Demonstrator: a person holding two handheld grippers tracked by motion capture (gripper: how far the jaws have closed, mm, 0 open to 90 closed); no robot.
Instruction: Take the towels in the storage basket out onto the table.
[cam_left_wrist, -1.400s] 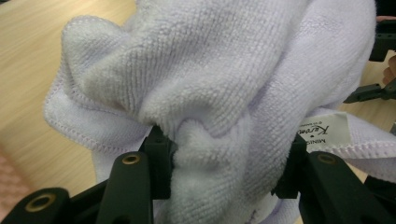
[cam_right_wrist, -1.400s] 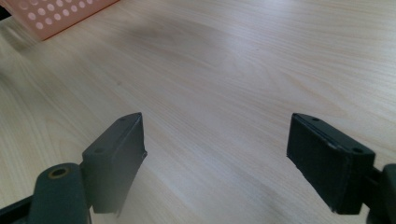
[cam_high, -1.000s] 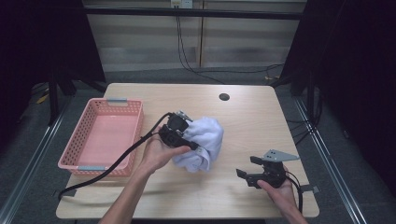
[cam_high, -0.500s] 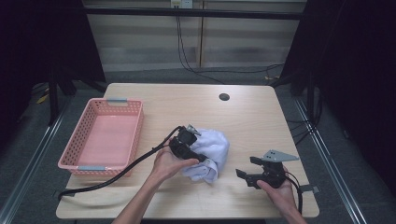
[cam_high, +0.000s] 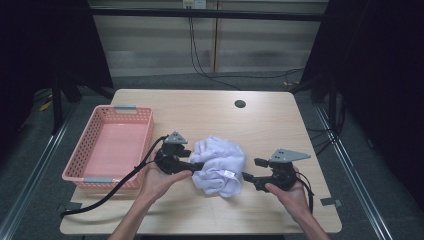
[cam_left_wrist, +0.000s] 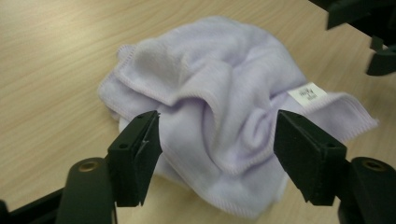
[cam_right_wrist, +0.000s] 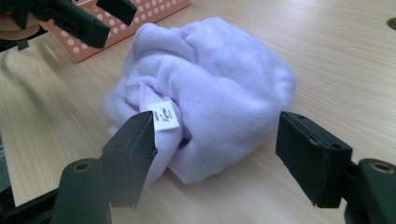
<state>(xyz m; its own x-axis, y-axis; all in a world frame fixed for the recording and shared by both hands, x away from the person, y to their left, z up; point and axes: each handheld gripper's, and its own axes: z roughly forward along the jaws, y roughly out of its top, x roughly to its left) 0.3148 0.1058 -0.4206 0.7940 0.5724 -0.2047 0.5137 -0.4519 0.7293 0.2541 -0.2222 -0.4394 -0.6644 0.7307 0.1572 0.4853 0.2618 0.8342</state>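
Observation:
A crumpled pale lilac towel with a white label lies on the wooden table, near its front. My left gripper stands open at the towel's left side; in the left gripper view the towel lies loose between and beyond its jaws. My right gripper is open at the towel's right side, low over the table. Its jaws frame the towel in the right gripper view, the white label beside the left jaw. Neither gripper grips the cloth.
A pink plastic basket stands at the table's left, with nothing in it. A dark round hole sits in the tabletop at the back. The left gripper's black cable trails off the front-left edge.
The left gripper has carried the towel down and toward the front, let it go and opened. The right gripper has moved left, up to the towel.

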